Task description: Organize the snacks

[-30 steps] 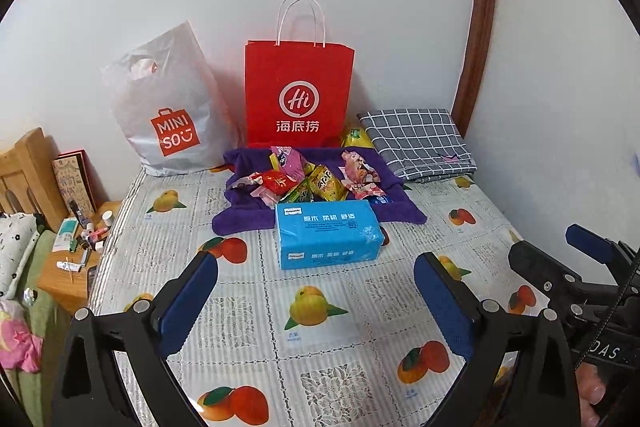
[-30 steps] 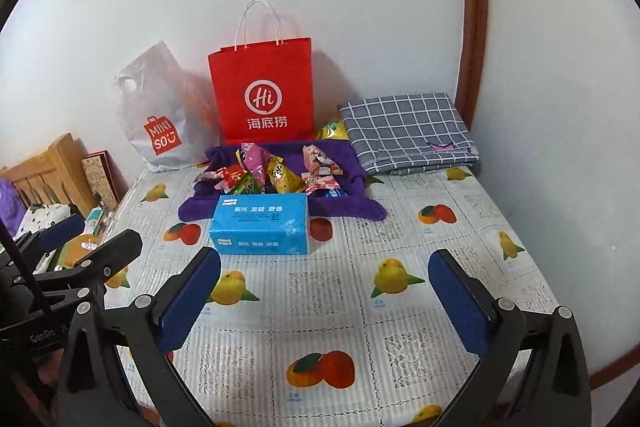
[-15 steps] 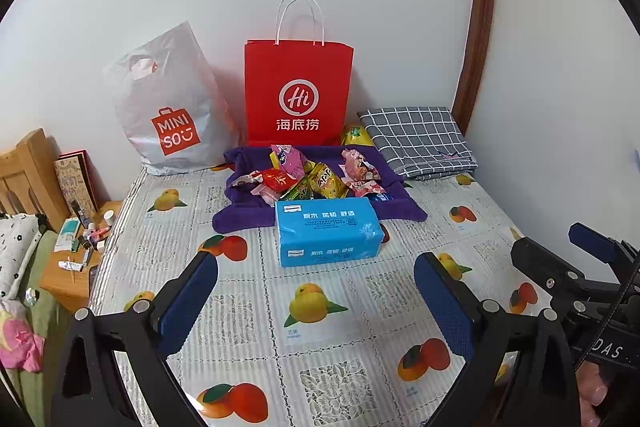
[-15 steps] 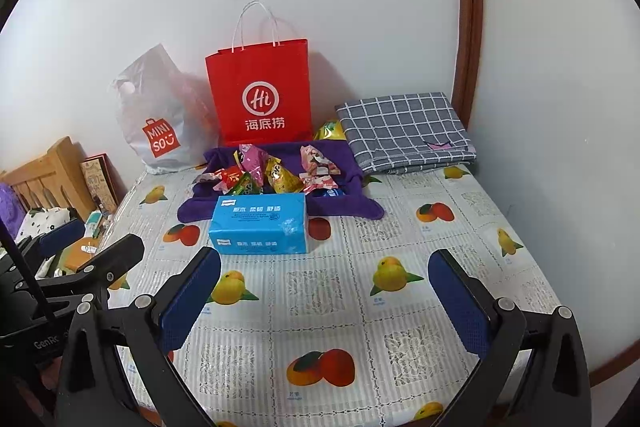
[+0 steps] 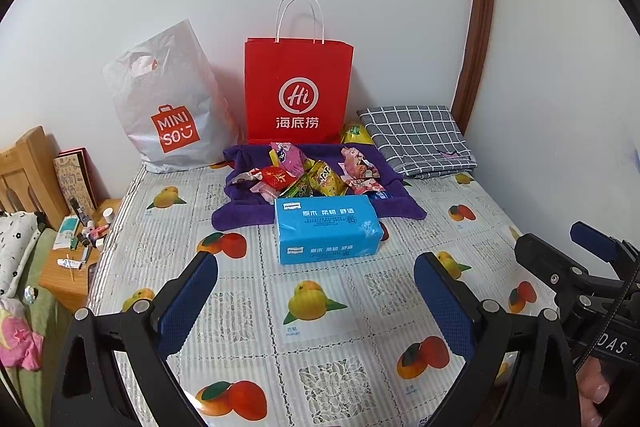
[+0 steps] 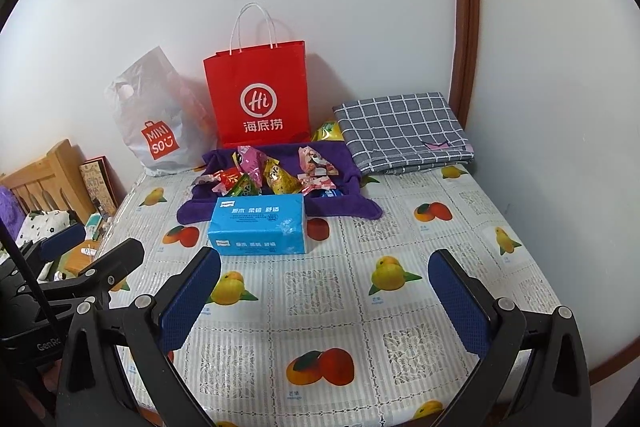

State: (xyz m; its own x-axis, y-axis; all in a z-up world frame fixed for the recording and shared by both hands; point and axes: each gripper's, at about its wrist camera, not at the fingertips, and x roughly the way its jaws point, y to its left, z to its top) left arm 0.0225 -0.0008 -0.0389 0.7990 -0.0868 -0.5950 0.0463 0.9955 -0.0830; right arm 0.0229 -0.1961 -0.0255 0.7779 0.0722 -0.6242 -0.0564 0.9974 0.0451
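Note:
Several snack packets [image 5: 308,175] lie in a heap on a purple cloth [image 5: 240,217] at the back of the table; they also show in the right wrist view [image 6: 264,173] on the cloth [image 6: 344,205]. A blue tissue pack [image 5: 326,229] [image 6: 260,225] lies in front of them. My left gripper [image 5: 316,291] is open and empty, above the table's near part. My right gripper [image 6: 324,287] is open and empty, level with the left one.
A red paper bag [image 5: 298,91] and a white Miniso plastic bag [image 5: 172,107] stand against the back wall. A folded grey checked cloth [image 5: 416,139] lies at the back right. The table has a fruit-patterned cover [image 5: 312,307]. A small cluttered wooden stand [image 5: 68,259] is left of it.
Both grippers have drifted back very slightly; the scene looks a touch farther away. Nothing on the table has moved.

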